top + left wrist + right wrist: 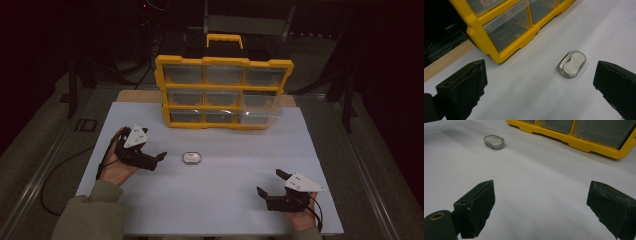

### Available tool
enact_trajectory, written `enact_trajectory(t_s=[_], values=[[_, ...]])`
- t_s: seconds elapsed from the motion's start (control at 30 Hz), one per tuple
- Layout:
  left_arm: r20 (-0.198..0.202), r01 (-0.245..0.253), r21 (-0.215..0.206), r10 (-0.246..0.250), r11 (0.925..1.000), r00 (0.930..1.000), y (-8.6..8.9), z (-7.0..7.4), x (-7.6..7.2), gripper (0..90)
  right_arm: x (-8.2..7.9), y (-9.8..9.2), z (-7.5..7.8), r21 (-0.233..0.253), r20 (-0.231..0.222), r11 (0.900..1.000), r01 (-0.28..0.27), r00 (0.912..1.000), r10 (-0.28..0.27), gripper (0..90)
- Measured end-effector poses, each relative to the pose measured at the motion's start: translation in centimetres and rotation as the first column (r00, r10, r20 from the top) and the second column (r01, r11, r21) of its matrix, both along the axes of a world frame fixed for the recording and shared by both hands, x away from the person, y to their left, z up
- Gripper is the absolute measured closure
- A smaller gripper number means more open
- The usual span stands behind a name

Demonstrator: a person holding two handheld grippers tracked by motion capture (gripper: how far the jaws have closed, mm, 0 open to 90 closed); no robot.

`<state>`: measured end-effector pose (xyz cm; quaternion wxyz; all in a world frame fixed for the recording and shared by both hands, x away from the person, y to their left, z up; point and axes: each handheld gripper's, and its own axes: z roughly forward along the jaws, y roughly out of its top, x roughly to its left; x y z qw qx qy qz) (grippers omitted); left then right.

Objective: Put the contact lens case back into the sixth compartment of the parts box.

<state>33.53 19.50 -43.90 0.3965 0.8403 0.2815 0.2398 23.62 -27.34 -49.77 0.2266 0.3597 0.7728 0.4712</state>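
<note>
Bench (210, 200): white top, with a strip of bare wood showing along its far edge. Organiser (223, 92): yellow frame, black top with a yellow handle, clear drawers in three rows; it stands upright at the far middle of the bench, front toward the person. Its lower right drawer sits proud of the frame, pulled partly out. Case (191, 157): small, oval, clear, with two round white shapes visible inside; it lies flat on the bench in front of the organiser, apart from it, touching neither tool. Left tongs (161, 158): held in the person's left hand (116, 167) at the left of the bench, grey plate on top, tips pointing right toward the case and just beside it; jaws spread wide, nothing between them. In the left gripper view the case (572, 64) lies ahead between the two black jaws, nearer the right one, with the organiser's yellow corner (499, 56) beyond. Right tongs (270, 182): held at the near right of the bench, well apart from the case, tips pointing left and away; jaws spread wide, empty. In the right gripper view the case (494, 142) lies far off at upper left.
</note>
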Motion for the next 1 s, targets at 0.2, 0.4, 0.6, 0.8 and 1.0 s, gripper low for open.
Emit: enact_trajectory(t_s=[0.2, 0.4, 0.6, 0.8, 1.0], values=[[-0.017, 0.024, 0.013, -0.024, 0.9996, 0.9996, -1.1, -0.3, 1.0, 0.0, 0.1, 0.0, 0.0, 0.0, 0.0, 1.0, -0.002, 1.0, 0.002, 8.0], [-0.038, 0.054, 0.038, -0.053, 0.9978, 0.9979, -2.0, -0.7, 1.8, 0.0, 0.1, 0.0, -0.1, 0.0, 0.0, 1.0, -0.003, 1.0, 0.003, 8.0], [-0.052, 0.07, 0.051, -0.068, 0.9962, 0.9963, -2.7, -1.0, 2.6, 0.0, 0.2, 0.0, -0.1, -0.001, -0.002, 1.0, -0.004, 1.0, 0.003, 7.9], [-0.065, 0.091, 0.06, -0.087, 0.9941, 0.9941, -3.6, -1.4, 3.2, 0.0, 0.2, 0.0, -0.1, -0.001, -0.002, 1.0, -0.009, 1.0, 0.009, 7.9], [-0.085, 0.107, 0.078, -0.1, 0.9912, 0.9913, -4.4, -1.9, 3.8, 0.0, 0.2, 0.0, -0.1, -0.001, -0.001, 1.0, -0.009, 1.0, 0.009, 7.9]])
